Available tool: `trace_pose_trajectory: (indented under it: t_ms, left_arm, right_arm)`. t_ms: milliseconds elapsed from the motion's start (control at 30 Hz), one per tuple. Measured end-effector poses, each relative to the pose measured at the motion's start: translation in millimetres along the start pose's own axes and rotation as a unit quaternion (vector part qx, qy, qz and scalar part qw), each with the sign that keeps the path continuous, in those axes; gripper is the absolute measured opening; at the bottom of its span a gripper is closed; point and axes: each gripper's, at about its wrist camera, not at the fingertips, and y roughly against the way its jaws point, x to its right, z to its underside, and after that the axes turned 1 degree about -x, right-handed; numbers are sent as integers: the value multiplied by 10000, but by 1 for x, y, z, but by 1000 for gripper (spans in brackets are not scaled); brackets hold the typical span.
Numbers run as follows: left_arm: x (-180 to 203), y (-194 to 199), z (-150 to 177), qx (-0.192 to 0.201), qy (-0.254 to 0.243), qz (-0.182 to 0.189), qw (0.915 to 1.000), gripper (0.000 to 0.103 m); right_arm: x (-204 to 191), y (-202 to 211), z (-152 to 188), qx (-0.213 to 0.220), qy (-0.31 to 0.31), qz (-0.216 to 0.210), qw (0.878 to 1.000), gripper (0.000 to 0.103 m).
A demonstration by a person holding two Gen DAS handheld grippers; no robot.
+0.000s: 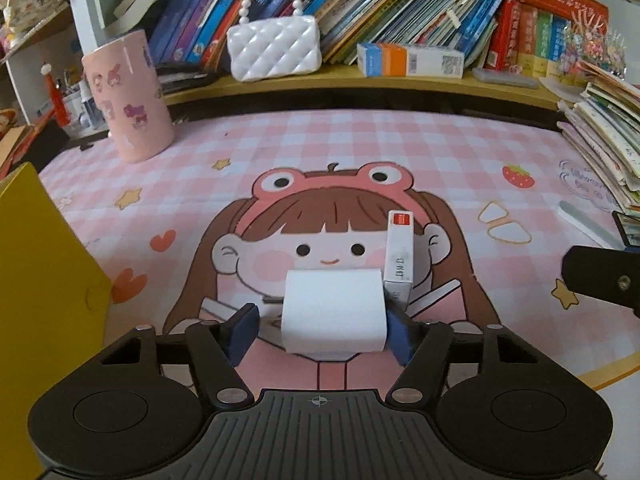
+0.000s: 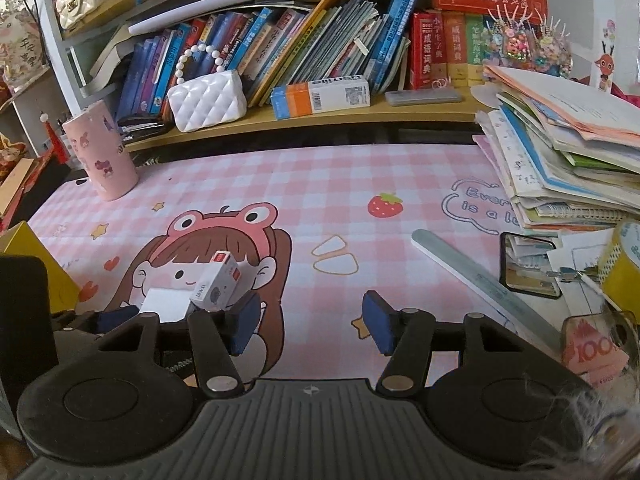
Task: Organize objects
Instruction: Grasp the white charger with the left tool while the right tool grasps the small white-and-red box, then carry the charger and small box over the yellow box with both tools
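Observation:
A white block-shaped box (image 1: 334, 310) sits between the fingers of my left gripper (image 1: 324, 330). The jaws are open around it; the right pad (image 1: 400, 334) is against it and the left pad (image 1: 244, 330) stands apart. A small white box with a red end (image 1: 399, 258) leans against it on the right. Both boxes show in the right wrist view (image 2: 218, 282), left of my right gripper (image 2: 310, 326), which is open and empty above the pink mat (image 2: 320, 184).
A yellow box (image 1: 36, 300) stands at the left. A pink cylinder (image 1: 128, 96), a white quilted purse (image 1: 274, 46) and a shelf of books stand behind. On the right are a book stack (image 2: 560, 152), a ruler (image 2: 480, 280), a phone (image 2: 528, 264) and tape (image 2: 624, 264).

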Motion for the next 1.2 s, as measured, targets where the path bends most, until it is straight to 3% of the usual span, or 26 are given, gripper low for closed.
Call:
trace_pose_trajectory:
  t_ms: [233, 533, 700, 800, 867, 900, 1200]
  left_arm:
    - [-18, 33, 6, 189, 221, -44, 9996, 64]
    - [-46, 90, 28, 222, 497, -228, 9983, 64]
    - [-47, 108, 38, 235, 476, -230, 9983, 64]
    - [-48, 117, 42, 250, 514, -183, 9982, 64]
    - [-49, 122, 45, 274, 535, -154, 9981, 64]
    - [-49, 125, 46, 293, 542, -139, 9980, 64]
    - [-50, 158, 51, 553, 540, 210, 9968, 64]
  right_arm:
    - [-14, -15, -3, -82, 197, -238, 9995, 55]
    - [-58, -68, -15, -316, 590, -604, 9959, 55]
    - [-78, -96, -19, -556, 863, -525, 9933, 55]
    - [-81, -110, -18, -654, 988, -354, 9923, 44]
    - [-81, -110, -18, -639, 1103, -278, 9915, 17]
    - [-79, -109, -19, -680, 1048, -338, 9916, 14]
    - [-62, -34, -3, -370, 900, -483, 9941, 14]
